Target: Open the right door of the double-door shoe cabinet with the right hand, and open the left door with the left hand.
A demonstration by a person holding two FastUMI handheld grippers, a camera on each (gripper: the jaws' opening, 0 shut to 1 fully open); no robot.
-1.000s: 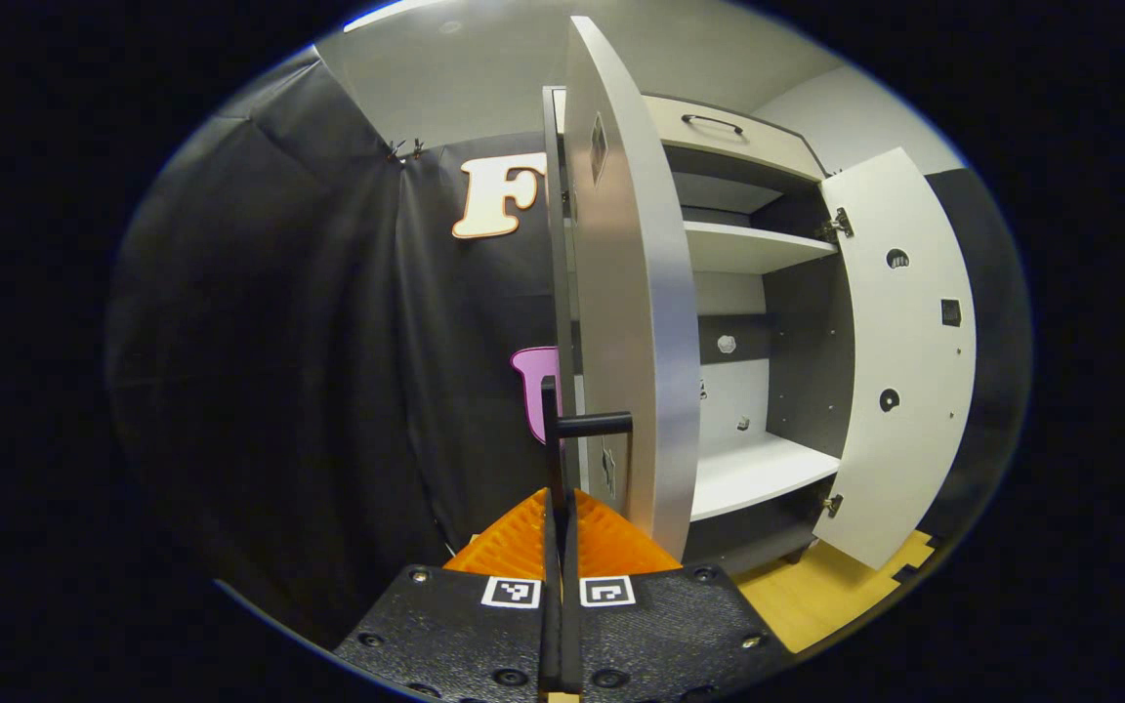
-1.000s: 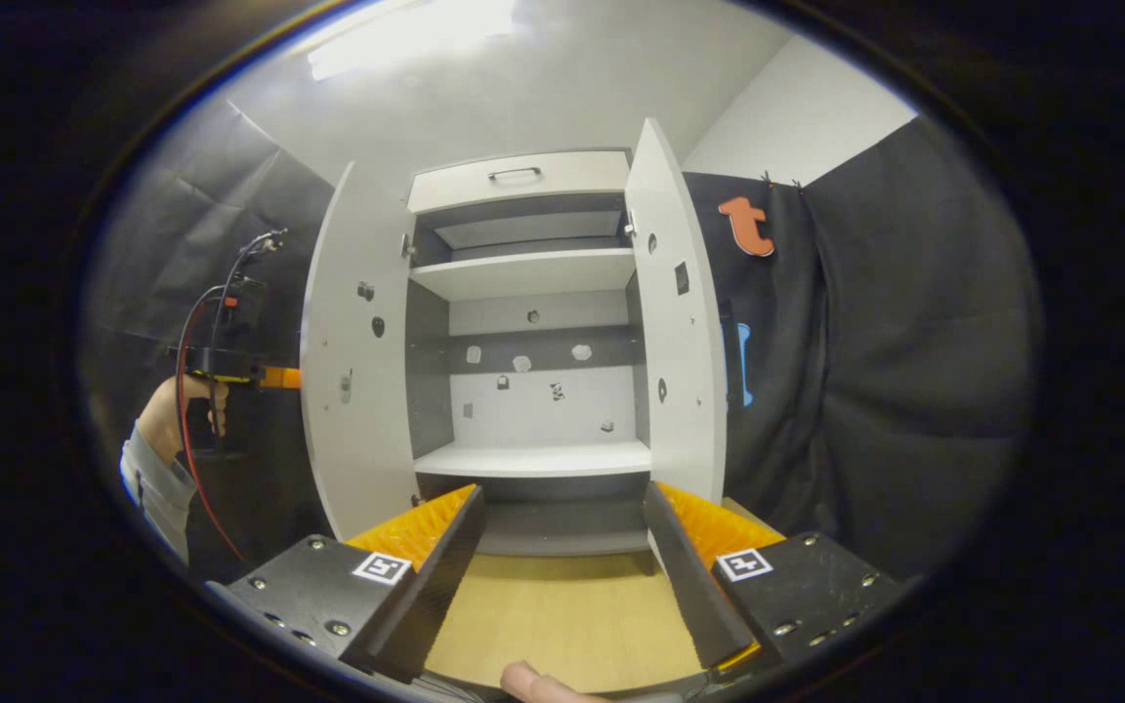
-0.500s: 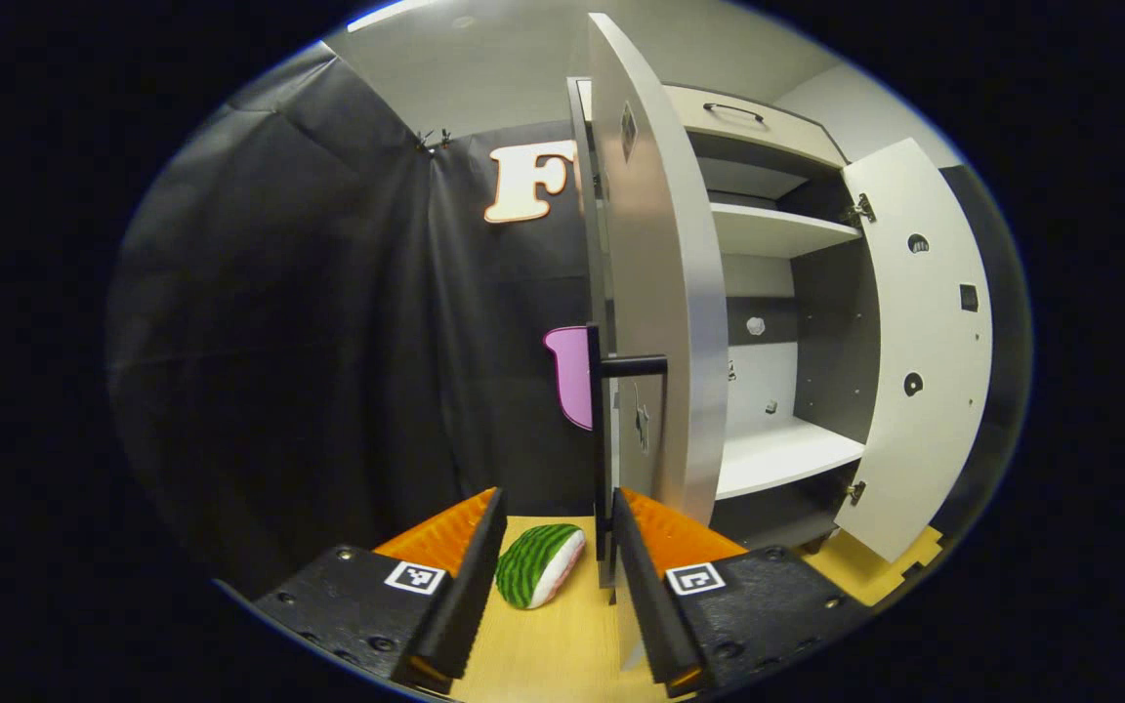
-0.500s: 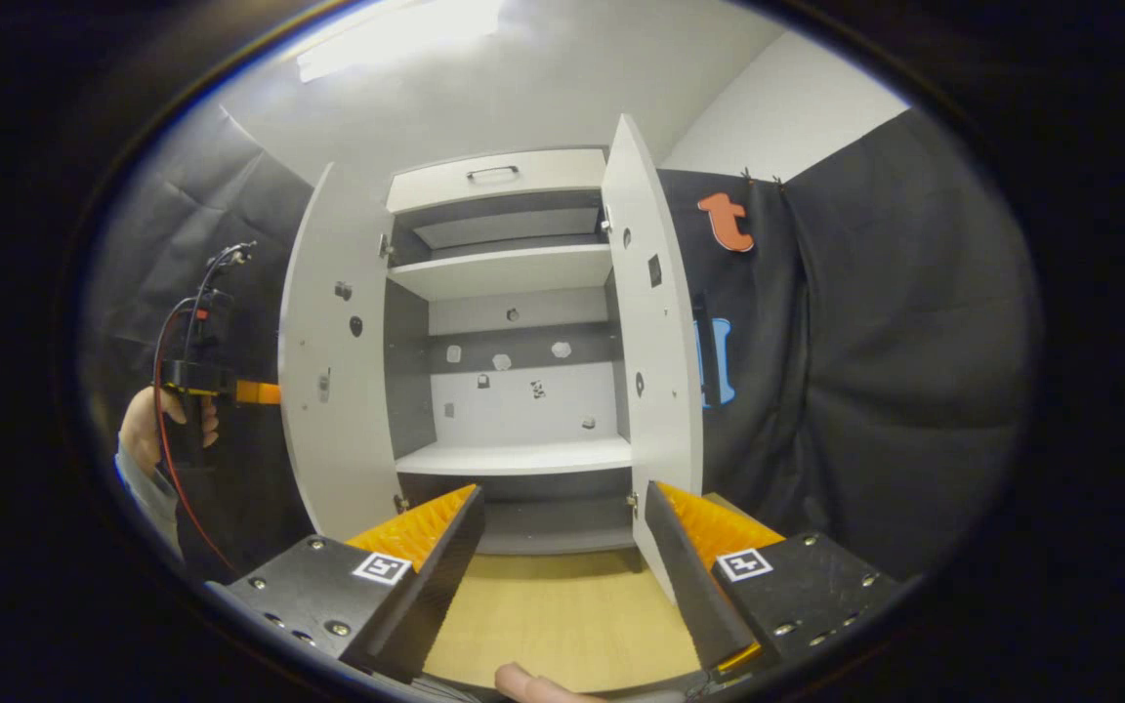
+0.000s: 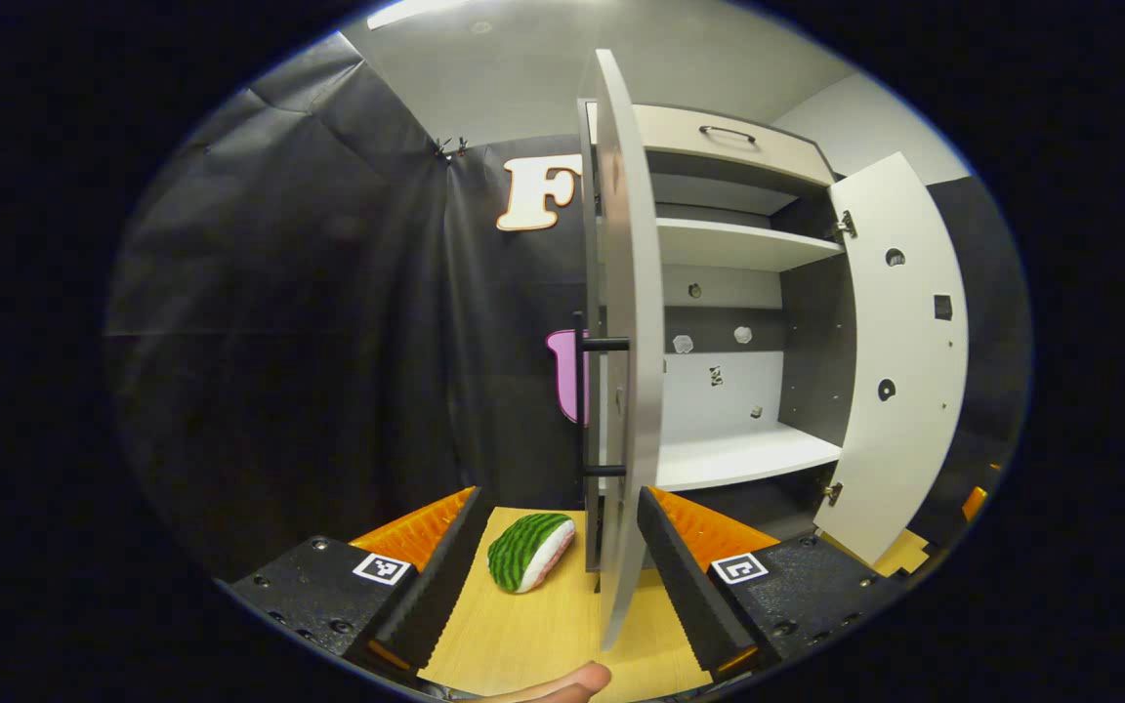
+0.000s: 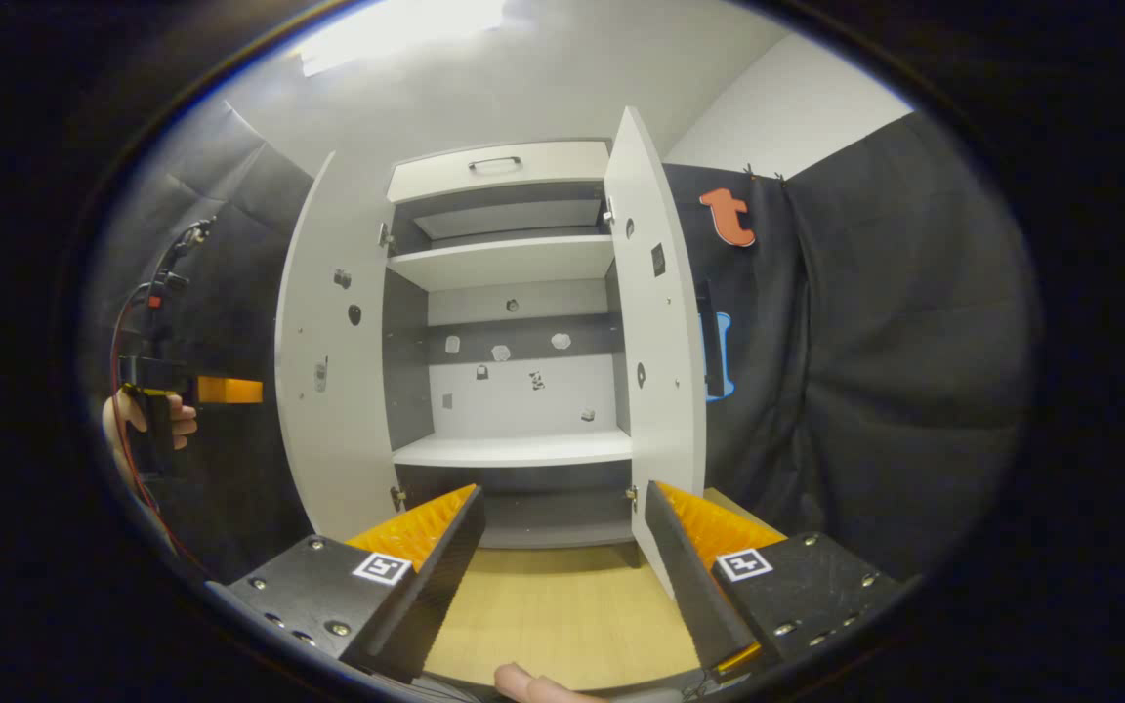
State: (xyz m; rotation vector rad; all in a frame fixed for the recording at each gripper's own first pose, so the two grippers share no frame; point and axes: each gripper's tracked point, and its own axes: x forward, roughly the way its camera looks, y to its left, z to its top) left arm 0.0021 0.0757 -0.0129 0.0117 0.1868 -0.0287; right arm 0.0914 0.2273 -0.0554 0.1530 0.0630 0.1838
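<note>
— Where do your tools stand, and what has changed in the last second?

— A second ago my left tool (image 5: 555, 571) was pressed together on the thin black bar handle (image 5: 582, 410) of the tall white left door (image 5: 629, 342). Now its fingers are spread wide with nothing between them, and it has drawn back: the handle and the door's edge sit ahead, apart from the fingertips. In the right gripper view that same tool shows at the far left, held by my hand (image 6: 128, 420), clear of the door's outer face.

— And the right one?

— My right tool (image 6: 562, 561) is spread open as it was before, empty, facing the middle of the white double-door shoe cabinet (image 6: 509, 342) from a little way back over the light wooden floor (image 6: 562, 610).

— The doors?

— Both stand swung out. The left door points nearly edge-on at my left tool; the white right door (image 6: 655, 322) is folded outward past the cabinet's right side. The white shelves (image 6: 514, 449) inside are bare.

— Anything else come into sight?

— With the fingers parted, a green-striped watermelon-slice toy (image 5: 528, 552) lies on the floor just left of the left door's lower edge.
</note>
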